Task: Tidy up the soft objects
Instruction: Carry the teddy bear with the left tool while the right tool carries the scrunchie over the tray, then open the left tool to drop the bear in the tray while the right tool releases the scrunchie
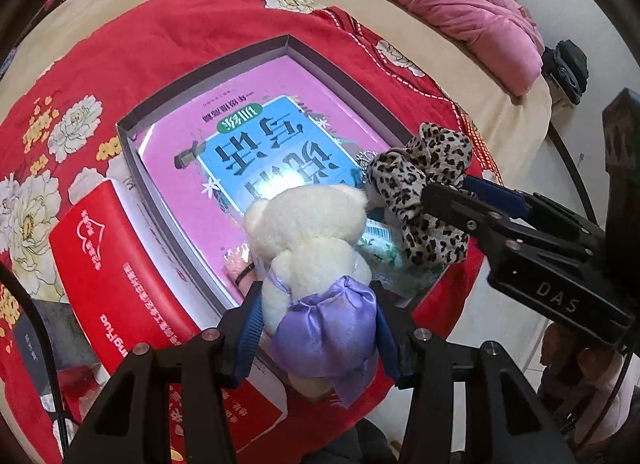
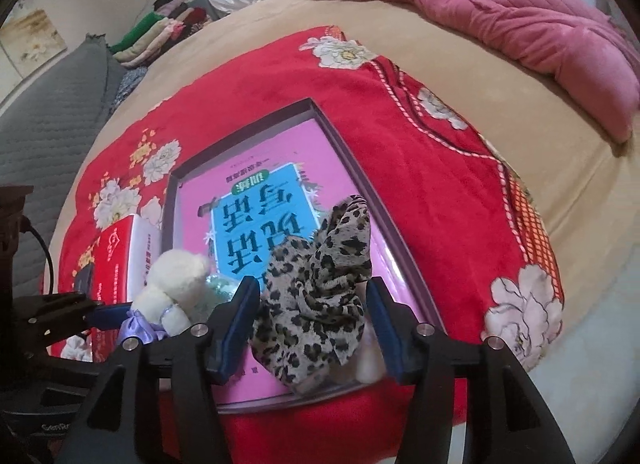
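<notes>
My left gripper [image 1: 318, 328] is shut on a cream teddy bear [image 1: 308, 232] with a purple satin dress, held over the near end of a shallow grey-walled box [image 1: 132, 160] whose floor is a pink and blue printed sheet. My right gripper [image 2: 312, 324] is shut on a leopard-print soft cloth toy [image 2: 320, 296], held over the same box [image 2: 344, 136]. The right gripper also shows in the left wrist view [image 1: 452, 196], gripping the leopard toy [image 1: 420, 180] beside the bear. The bear shows in the right wrist view [image 2: 176, 280].
The box lies on a red floral blanket [image 1: 160, 32] on a beige bed. A red carton [image 1: 108, 260] stands left of the box. A pink quilt [image 2: 520, 16] lies at the back right. Folded clothes [image 2: 160, 32] are stacked at the far left.
</notes>
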### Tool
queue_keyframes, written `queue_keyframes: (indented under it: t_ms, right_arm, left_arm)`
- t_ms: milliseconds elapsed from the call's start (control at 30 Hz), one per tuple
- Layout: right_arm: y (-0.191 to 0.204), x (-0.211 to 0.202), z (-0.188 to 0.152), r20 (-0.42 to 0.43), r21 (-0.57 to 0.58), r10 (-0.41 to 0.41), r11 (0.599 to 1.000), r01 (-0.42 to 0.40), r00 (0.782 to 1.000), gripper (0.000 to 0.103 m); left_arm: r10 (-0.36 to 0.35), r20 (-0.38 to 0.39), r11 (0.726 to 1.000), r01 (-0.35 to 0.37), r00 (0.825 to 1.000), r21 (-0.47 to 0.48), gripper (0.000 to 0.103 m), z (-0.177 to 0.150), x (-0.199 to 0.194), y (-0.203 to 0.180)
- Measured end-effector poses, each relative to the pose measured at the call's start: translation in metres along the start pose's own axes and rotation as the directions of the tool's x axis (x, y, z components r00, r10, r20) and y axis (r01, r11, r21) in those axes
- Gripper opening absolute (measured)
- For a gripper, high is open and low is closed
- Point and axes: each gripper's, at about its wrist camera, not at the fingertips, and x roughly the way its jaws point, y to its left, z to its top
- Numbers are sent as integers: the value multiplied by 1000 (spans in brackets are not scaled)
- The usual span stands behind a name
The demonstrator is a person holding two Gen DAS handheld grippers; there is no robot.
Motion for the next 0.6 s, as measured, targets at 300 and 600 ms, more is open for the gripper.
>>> queue_keyframes:
  t_ms: [300, 600]
  right_arm:
    - [-12, -15, -12, 13, 34, -29, 999, 29, 999, 61]
    - [-8, -36, -16, 49, 19, -66, 998, 65, 997, 67]
  left_arm:
    - [-11, -5, 1000, 11, 1000, 4, 54, -3, -1, -1]
    - [-20, 9, 1000, 20, 1000, 1, 56, -4, -8, 0]
